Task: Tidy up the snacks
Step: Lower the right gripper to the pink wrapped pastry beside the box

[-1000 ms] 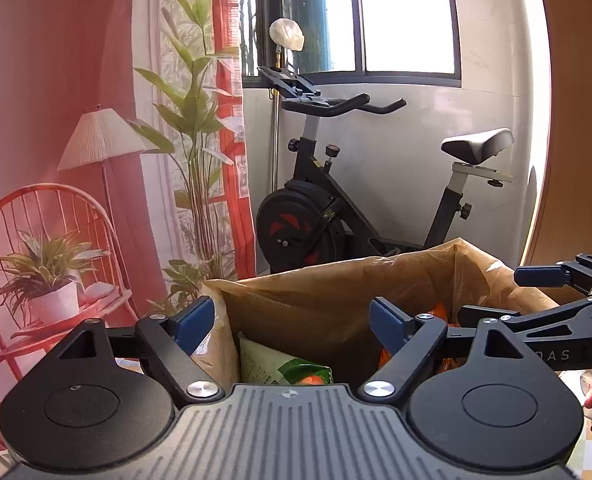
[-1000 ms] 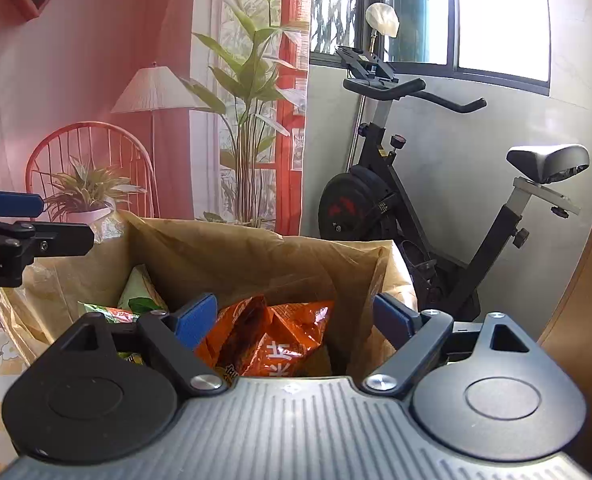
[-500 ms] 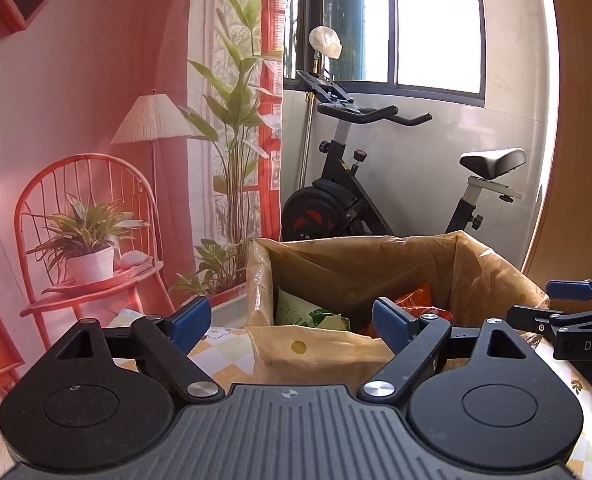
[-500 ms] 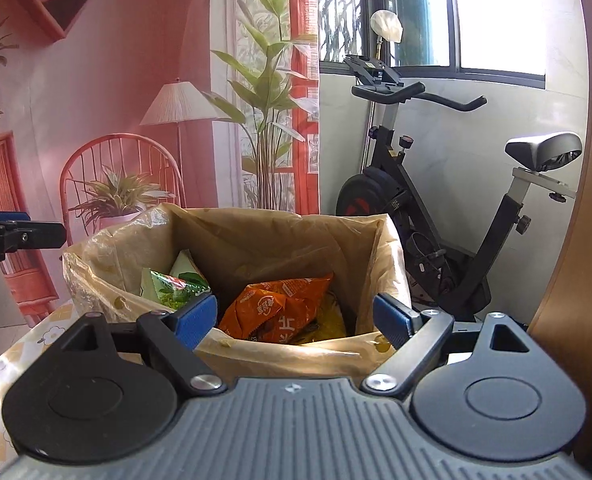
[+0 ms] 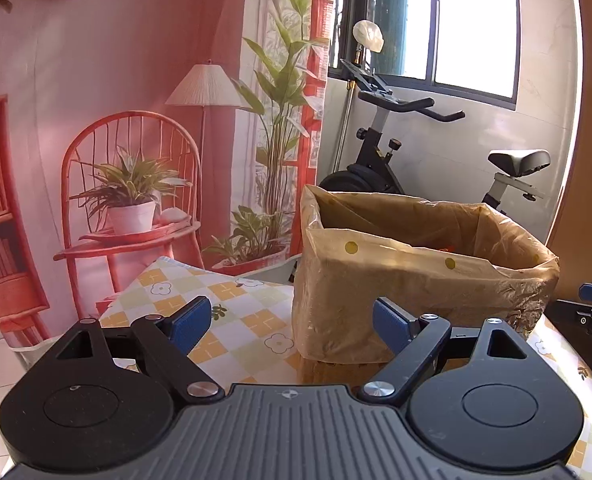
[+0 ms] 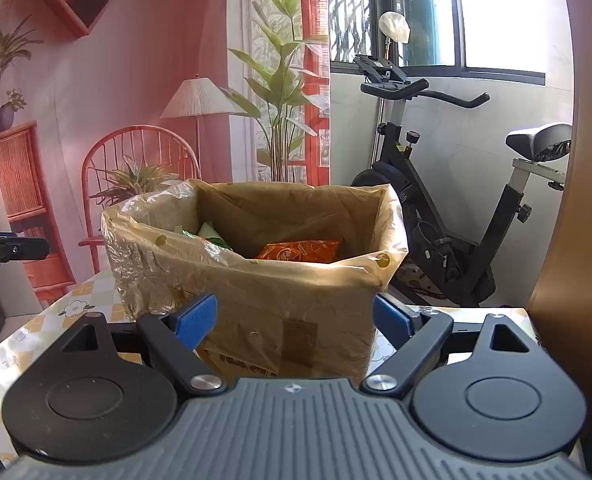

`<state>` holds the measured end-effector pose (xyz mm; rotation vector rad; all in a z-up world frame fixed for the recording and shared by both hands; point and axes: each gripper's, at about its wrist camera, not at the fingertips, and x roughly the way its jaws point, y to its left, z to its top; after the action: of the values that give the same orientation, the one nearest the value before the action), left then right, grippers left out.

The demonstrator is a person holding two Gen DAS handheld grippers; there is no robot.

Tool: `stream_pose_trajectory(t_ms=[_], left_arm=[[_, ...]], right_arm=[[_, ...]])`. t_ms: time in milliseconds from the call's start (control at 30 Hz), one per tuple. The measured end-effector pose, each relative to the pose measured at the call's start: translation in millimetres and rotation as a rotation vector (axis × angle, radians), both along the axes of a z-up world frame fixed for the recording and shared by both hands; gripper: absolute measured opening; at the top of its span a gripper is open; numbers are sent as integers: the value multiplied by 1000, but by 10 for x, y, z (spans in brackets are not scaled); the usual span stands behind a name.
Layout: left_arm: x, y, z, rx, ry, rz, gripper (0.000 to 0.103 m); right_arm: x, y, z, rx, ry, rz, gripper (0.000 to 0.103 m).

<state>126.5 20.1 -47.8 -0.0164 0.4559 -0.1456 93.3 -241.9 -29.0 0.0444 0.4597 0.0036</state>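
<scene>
1. The bench (image 5: pixel 231 312) wears a checked cloth of yellow, pale green and white squares with small white flowers.
2. On it stands a cardboard box (image 5: pixel 376 300) lined with a brownish plastic bag; in the left wrist view it sits at about 1 o'clock from the middle of the frame.
3. In the right wrist view the box (image 6: pixel 296 312) stands near 6 o'clock of centre, with bare cloth (image 6: pixel 55 320) showing at about 8 o'clock.

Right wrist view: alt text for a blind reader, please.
A bag-lined cardboard box on a floral tablecloth holds an orange snack bag and a green one. The right gripper is open, empty, before it.
</scene>
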Motion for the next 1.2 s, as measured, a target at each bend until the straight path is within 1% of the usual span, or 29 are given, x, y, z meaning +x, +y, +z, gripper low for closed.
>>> stream_pose_trajectory(t_ms=[367,600,800,933,967,1000,1033,1067,1200], left_arm=[[-152,24,-356,-8,66,13,89],[-211,-3,-567,-9,113,3,89],[-242,-25,-740,-14,148,-10,89],[-237,-51,-839,-17,170,-22,88],[-234,-58,-866,-17,175,-24,88],[-225,-58,-887,-18,181,-25,88],[-211,-59,-915,-19,189,-25,88],[-199,-62,-938,-20,194,-26,88],[-172,-72,-998,-15,209,-28,88]], right_arm=[[-234,4,-362,17,69,-2,87],[-403,-51,-595,23,116,-16,87],[-560,-142,-875,17,201,-49,87],[-601,-183,-1099,32,293,-82,88],[-606,-176,-1150,38,312,-92,89],[-603,-174,-1183,41,327,-98,94],[-594,-172,-1235,44,351,-106,96],[-588,-160,-1292,46,374,-110,96],[-600,-119,-1417,64,403,-132,103]])
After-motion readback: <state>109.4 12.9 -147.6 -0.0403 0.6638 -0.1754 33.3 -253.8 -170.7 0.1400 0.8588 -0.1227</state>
